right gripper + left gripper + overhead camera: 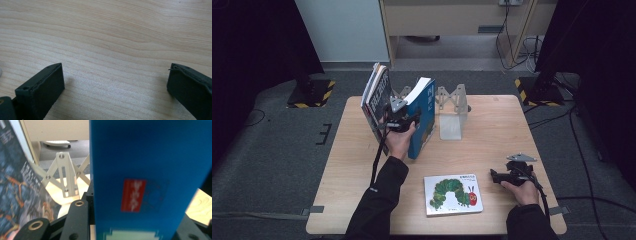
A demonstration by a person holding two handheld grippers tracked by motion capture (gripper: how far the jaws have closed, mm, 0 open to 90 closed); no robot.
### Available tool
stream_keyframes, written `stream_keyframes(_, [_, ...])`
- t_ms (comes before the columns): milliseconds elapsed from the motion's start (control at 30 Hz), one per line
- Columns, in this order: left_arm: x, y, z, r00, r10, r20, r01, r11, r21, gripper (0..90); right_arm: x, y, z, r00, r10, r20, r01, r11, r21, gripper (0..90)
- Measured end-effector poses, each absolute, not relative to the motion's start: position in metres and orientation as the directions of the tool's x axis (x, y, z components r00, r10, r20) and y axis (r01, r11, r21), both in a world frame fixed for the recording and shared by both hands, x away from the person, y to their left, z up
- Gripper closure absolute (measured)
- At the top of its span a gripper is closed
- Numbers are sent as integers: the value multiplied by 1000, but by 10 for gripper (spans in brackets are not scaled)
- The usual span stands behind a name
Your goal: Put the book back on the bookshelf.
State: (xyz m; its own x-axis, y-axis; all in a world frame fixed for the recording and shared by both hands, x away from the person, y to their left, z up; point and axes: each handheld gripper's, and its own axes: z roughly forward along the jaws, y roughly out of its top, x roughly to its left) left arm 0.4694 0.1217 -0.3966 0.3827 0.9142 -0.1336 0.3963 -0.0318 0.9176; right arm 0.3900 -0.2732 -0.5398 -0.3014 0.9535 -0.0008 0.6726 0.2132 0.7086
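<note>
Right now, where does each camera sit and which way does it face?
High view: above the person's side, facing forward and down on the light wooden table; both forearms, left gripper, right gripper.
Left gripper view: rides the left gripper, facing the tall blue hardcover book between its jaws.
Right gripper view: rides the right gripper, facing bare tabletop; jaws apart.
Shared: the blue book and silver metal bookend appear in high and left gripper views.

The thick blue hardcover book (pixel 150 170) carries a red rectangular label (pixel 133 195) with white characters too blurred to read; its cover in the high view bears pale characters, also unreadable. The dark illustrated paperback (pixel 15 182) shows faint characters at its top corner, illegible. The white caterpillar picture book (pixel 452 194) has a small title line, too tiny to read.
</note>
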Motion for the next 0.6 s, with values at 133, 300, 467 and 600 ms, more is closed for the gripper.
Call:
stream_keyframes(133, [460, 128, -402, 374, 919, -120, 393, -40, 919, 598, 390, -273, -540, -301, 954, 0, 673, 212, 708, 14])
stream_keyframes(300, [451, 131, -405, 390, 916, -97, 376, -63, 924, 596, 390, -273, -540, -298, 954, 1, 673, 210, 709, 14])
stream_keyframes(467, [444, 125, -407, 410, 909, -75, 353, -83, 932, 592, 390, -273, -540, -298, 955, -1, 673, 210, 709, 14])
stream_keyframes(600, [444, 120, -408, 404, 912, -75, 348, -77, 934, 592, 390, -273, -540, -298, 955, -1, 673, 210, 709, 14])
